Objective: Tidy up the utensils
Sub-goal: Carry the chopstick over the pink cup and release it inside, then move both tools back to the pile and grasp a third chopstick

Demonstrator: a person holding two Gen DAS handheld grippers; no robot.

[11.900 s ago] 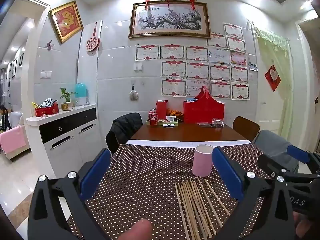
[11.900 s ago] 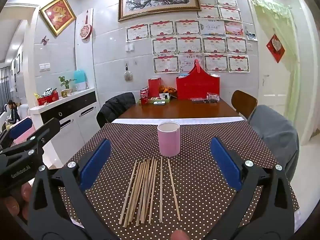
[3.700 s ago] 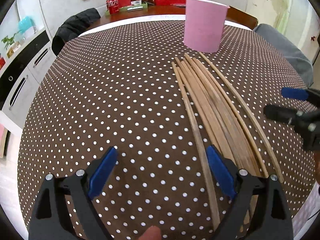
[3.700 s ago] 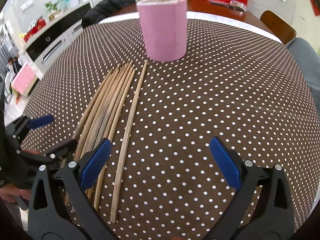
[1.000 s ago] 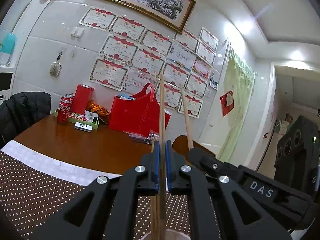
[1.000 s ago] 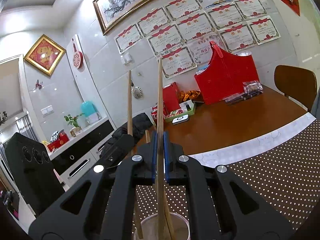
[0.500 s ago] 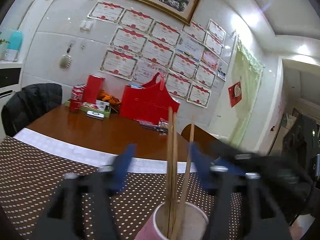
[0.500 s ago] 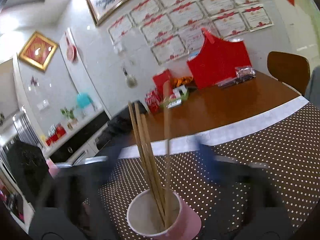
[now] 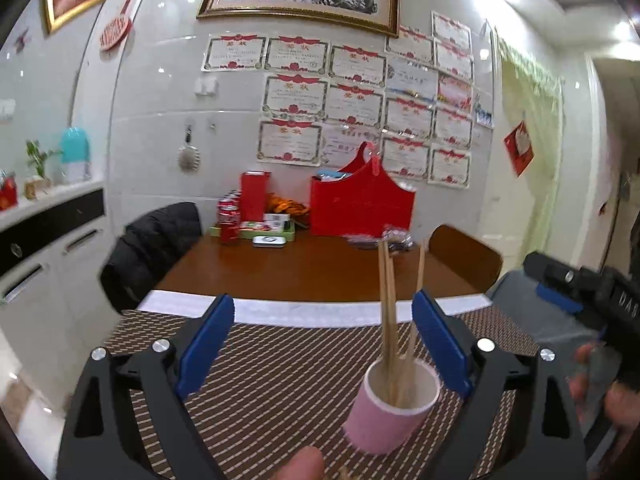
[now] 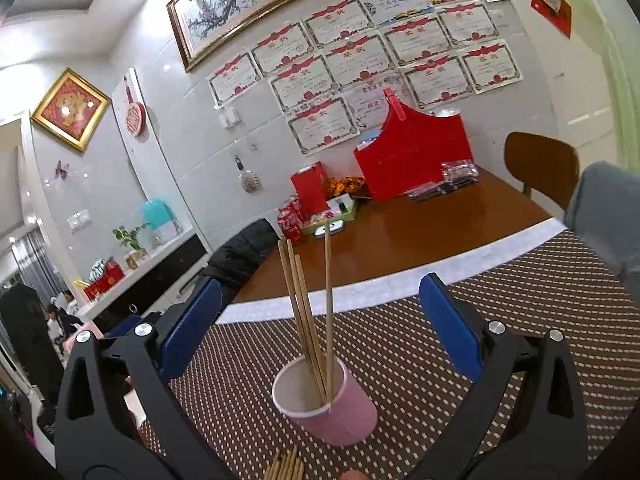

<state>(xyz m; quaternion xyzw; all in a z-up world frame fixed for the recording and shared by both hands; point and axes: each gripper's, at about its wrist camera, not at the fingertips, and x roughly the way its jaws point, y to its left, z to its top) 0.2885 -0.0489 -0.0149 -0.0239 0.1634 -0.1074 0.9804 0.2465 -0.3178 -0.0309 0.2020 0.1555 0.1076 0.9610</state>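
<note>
A pink cup [image 9: 386, 414] stands on the brown dotted tablecloth and holds several wooden chopsticks [image 9: 387, 304] upright. My left gripper [image 9: 322, 346] is open and empty, with the cup just inside its right finger. In the right wrist view the pink cup [image 10: 340, 416] with its chopsticks [image 10: 308, 320] stands between the open, empty fingers of my right gripper [image 10: 320, 330]. Tips of more chopsticks [image 10: 286, 466] lie on the cloth at the bottom edge. The right gripper [image 9: 588, 300] shows at the right of the left wrist view.
The far half of the table [image 9: 304, 268] is bare wood with a red box [image 9: 360, 208], red cans and a tray by the wall. A chair with a black jacket [image 9: 152, 248] stands left, a brown chair [image 9: 464, 256] right. A white cabinet [image 9: 44, 248] is at far left.
Both grippers were shut on a chopstick above the cup one second ago. They have opened, let the chopsticks drop into the cup, and drawn back.
</note>
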